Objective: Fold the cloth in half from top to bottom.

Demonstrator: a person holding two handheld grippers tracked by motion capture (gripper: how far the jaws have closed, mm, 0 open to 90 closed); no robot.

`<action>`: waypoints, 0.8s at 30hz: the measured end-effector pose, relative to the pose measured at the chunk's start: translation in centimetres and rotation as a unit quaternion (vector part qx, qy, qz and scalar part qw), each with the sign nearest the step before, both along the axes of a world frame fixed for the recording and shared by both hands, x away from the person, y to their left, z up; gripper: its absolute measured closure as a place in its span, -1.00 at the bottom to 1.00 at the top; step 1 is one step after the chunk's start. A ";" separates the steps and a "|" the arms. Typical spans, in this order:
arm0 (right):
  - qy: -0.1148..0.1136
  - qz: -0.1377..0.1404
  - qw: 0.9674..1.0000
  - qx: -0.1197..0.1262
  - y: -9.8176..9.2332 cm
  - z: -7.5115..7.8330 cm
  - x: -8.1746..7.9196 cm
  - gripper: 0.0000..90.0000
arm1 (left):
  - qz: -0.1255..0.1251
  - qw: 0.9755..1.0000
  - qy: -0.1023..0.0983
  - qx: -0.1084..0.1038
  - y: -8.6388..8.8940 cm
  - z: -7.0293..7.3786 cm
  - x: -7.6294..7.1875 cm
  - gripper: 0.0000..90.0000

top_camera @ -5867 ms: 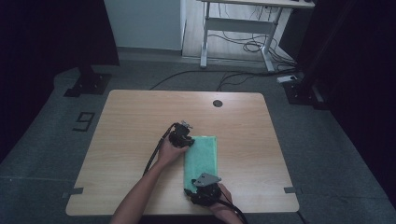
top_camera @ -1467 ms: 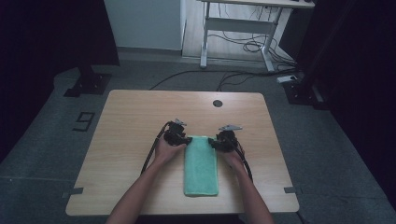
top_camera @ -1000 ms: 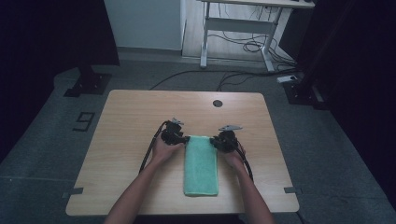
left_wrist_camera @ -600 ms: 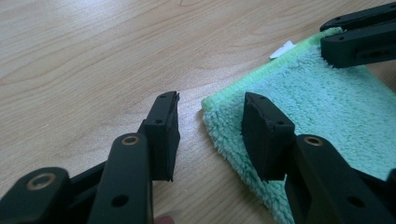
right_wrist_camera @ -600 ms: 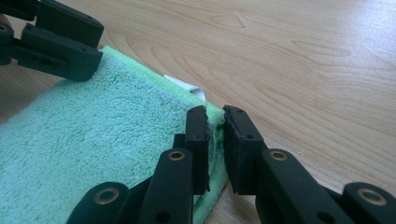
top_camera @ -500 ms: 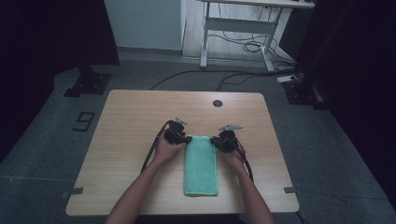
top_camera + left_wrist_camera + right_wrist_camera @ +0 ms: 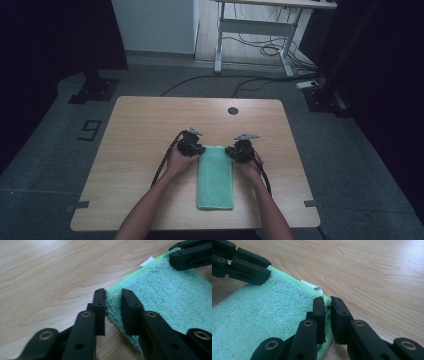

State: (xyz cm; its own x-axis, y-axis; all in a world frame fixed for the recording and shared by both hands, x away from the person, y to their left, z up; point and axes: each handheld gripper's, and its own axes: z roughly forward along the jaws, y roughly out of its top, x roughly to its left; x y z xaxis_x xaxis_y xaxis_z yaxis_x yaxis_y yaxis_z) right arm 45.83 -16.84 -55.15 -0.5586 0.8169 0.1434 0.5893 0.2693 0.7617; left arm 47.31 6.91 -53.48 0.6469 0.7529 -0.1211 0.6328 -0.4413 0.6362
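A green towel (image 7: 215,177) lies folded in a long strip on the wooden table (image 7: 140,130), running from the middle toward the near edge. My left gripper (image 7: 199,150) (image 7: 110,293) is at its far left corner. Its jaws have just been closing, and the thick corner fills the gap between the pads. My right gripper (image 7: 231,151) (image 7: 327,300) is at the far right corner. Its jaws have also just been closing and now pinch the towel's edge. A small white tag (image 7: 312,285) sticks out from the far hem between the two grippers.
A round cable hole (image 7: 233,110) sits in the table near its far edge. Black cables trail from both grippers back along the forearms. Beyond the table stand a white desk frame (image 7: 250,30) and loose floor cables.
Since the oldest frame the right hand has gone from the towel's near end to its far right corner, and the towel now lies longer. Over the last second both hands have barely shifted.
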 end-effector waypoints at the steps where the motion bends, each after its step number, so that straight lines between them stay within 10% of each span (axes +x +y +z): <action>1: 0.000 0.000 1.000 0.000 0.0 0.0 0.0 0.82 | 0.000 1.000 0.001 -0.004 0.0 0.0 0.0 0.70; 24: -0.003 -0.005 1.000 0.019 -0.3 0.5 -0.2 0.87 | -0.014 0.999 -0.013 -0.039 0.6 1.3 -0.7 0.95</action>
State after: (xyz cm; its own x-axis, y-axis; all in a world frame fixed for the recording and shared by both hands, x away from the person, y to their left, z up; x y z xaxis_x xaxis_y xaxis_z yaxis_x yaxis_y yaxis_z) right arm 45.62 -17.11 -54.65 -0.5516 0.8164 0.1709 0.5865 0.2339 0.7754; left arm 46.63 7.52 -52.20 0.6709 0.7238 -0.1614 0.6041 -0.4072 0.6851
